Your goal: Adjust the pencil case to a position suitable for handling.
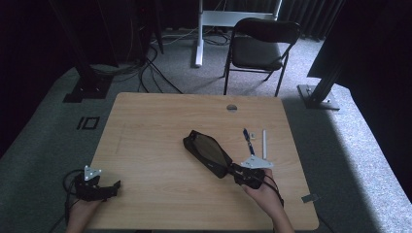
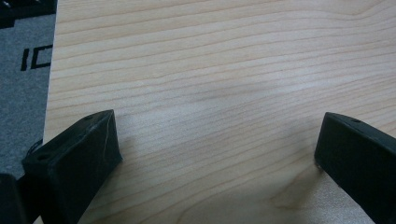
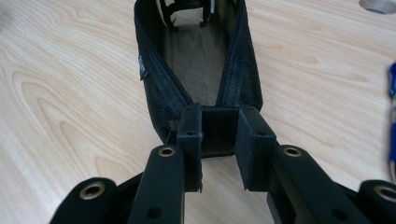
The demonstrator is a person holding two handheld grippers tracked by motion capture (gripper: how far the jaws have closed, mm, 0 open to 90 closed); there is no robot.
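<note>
At the near left corner of the wooden counter [image 1: 160,121], the left tongs [image 1: 114,185] rest with jaws spread wide and nothing between them, bare wood showing in the gap. Near the right front edge, the right tongs [image 1: 235,170] are closed narrowly on the near end of a black mesh pouch [image 1: 207,152]. The pouch lies on the counter toward the middle, its zipper open, stretching away from the tongs. Just beside it to the right lie a blue pen [image 1: 249,141] and a white stick [image 1: 265,143]. Beyond the counter stands a black chair [image 1: 260,46].
</note>
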